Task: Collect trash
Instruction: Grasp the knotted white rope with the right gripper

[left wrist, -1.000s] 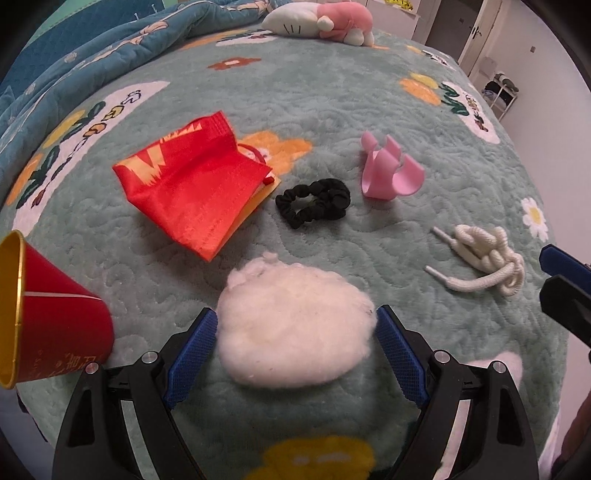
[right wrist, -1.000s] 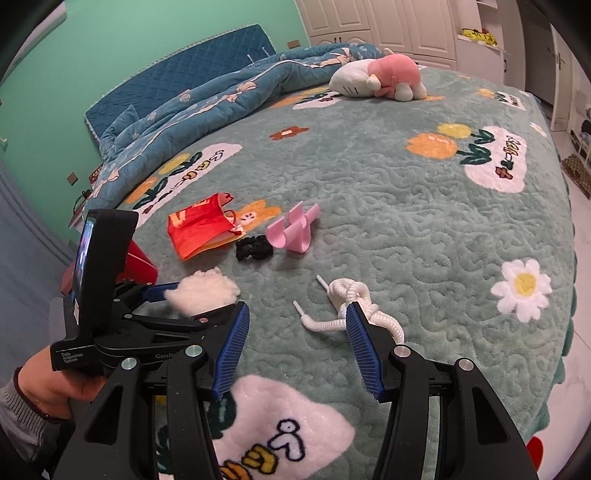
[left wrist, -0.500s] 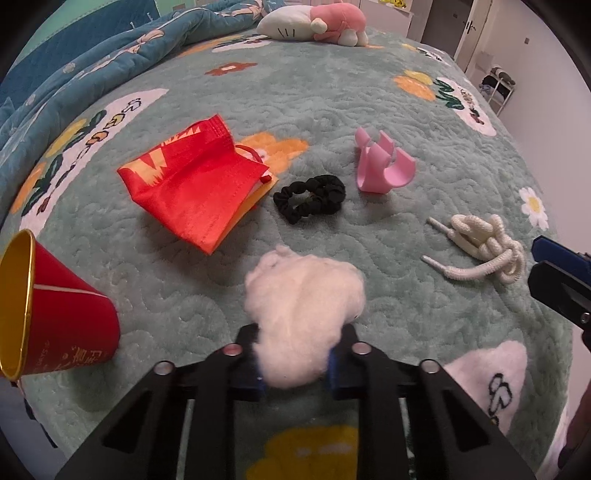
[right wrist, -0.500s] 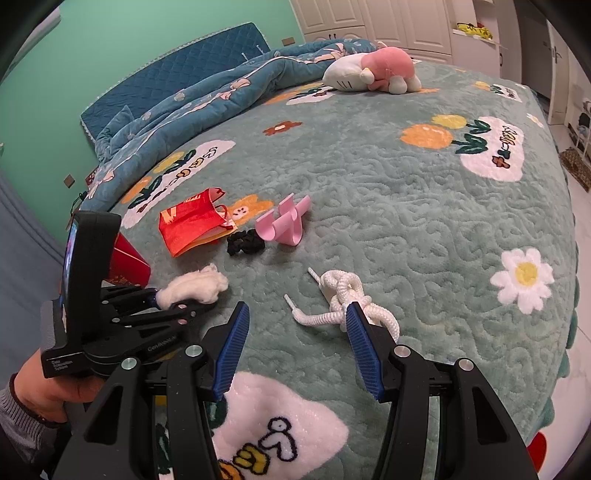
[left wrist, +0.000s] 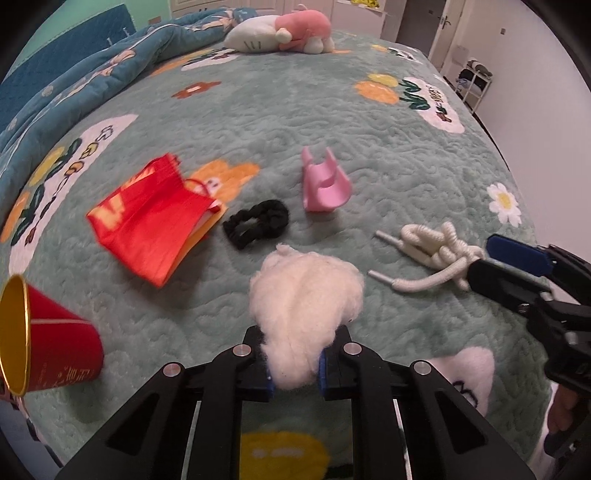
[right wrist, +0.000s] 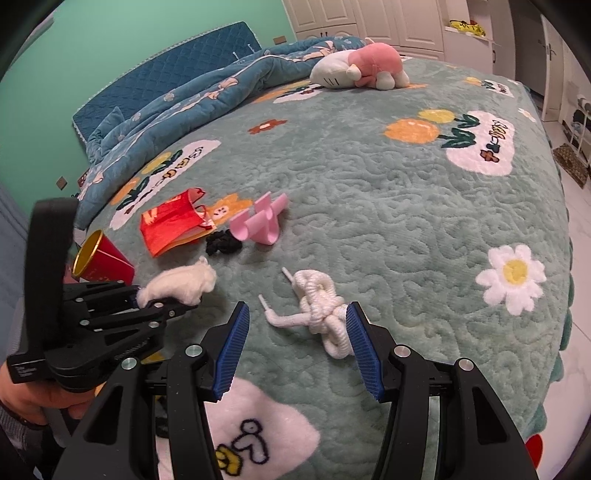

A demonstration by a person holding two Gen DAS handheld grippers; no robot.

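Note:
My left gripper (left wrist: 294,373) is shut on a white cotton wad (left wrist: 304,295) and holds it just above the green bedspread; the wad also shows in the right wrist view (right wrist: 181,284). A red paper cup (left wrist: 44,339) lies on its side to the left, mouth toward me. My right gripper (right wrist: 295,343) is open, its fingers on either side of a knotted white cord (right wrist: 317,310). A red mask (left wrist: 151,218), a black hair tie (left wrist: 256,223) and a pink plastic clip (left wrist: 325,181) lie further back on the bed.
A pink and white plush toy (right wrist: 358,66) and a rumpled blue quilt (right wrist: 207,96) lie at the far end. The bed's edge drops off on the right toward a white floor (right wrist: 576,229). White wardrobes (right wrist: 402,22) stand behind.
My left gripper closed on the cotton wad and lifted it slightly off the bedspread. My right gripper moved forward until its open fingers flank the white cord.

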